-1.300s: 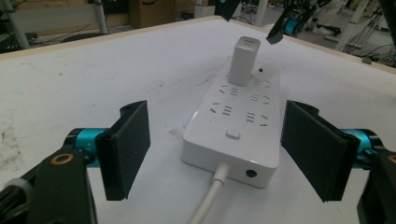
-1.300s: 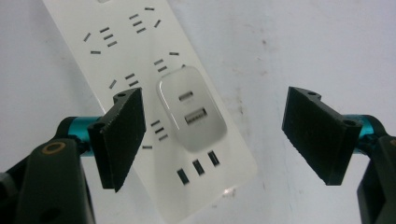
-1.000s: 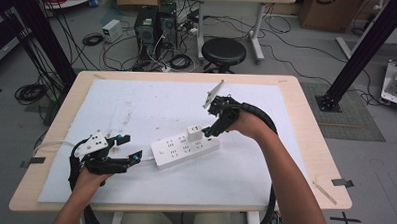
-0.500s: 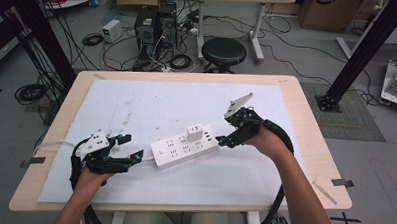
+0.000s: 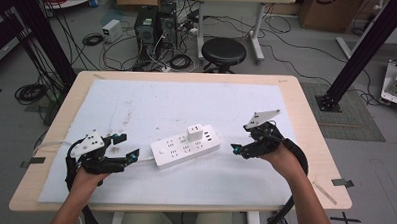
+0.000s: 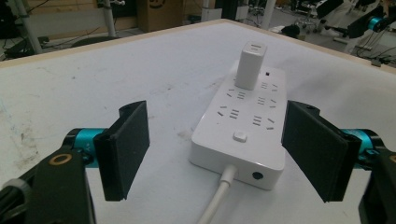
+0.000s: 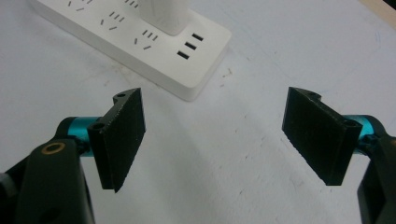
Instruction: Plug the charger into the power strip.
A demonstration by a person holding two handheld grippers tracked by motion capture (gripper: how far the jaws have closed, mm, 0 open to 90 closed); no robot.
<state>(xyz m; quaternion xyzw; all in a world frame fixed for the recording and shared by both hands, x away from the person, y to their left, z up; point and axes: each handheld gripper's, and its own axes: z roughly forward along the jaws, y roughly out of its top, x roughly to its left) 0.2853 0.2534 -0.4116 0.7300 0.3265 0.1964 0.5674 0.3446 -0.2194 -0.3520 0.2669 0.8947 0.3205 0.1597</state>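
My bench [image 5: 307, 103] wears a white sheet, with cables and a stool [image 5: 223, 51] on the floor at 12 o'clock. The power strip [image 5: 185, 146] with its charger [image 5: 196, 131] lies mid-sheet. My left gripper [image 5: 122, 147] sits wide open and empty at its 9 o'clock; my right gripper [image 5: 237, 149], also wide and empty, has drawn back to 3 o'clock.

On the white mat [image 5: 234, 188], we find one obstacle, a white power strip [image 5: 185, 149] lying mid-table with a white charger block [image 5: 195, 131] standing upright on its far side and its cord [image 6: 215, 200] trailing toward the left gripper [image 5: 125, 147]. That gripper's jaws stand wide apart just short of the strip's cord end, while the right gripper [image 5: 235, 149], jaws also spread, sits near the strip's other end over bare mat. Beyond the strip we see the far half of the mat open.
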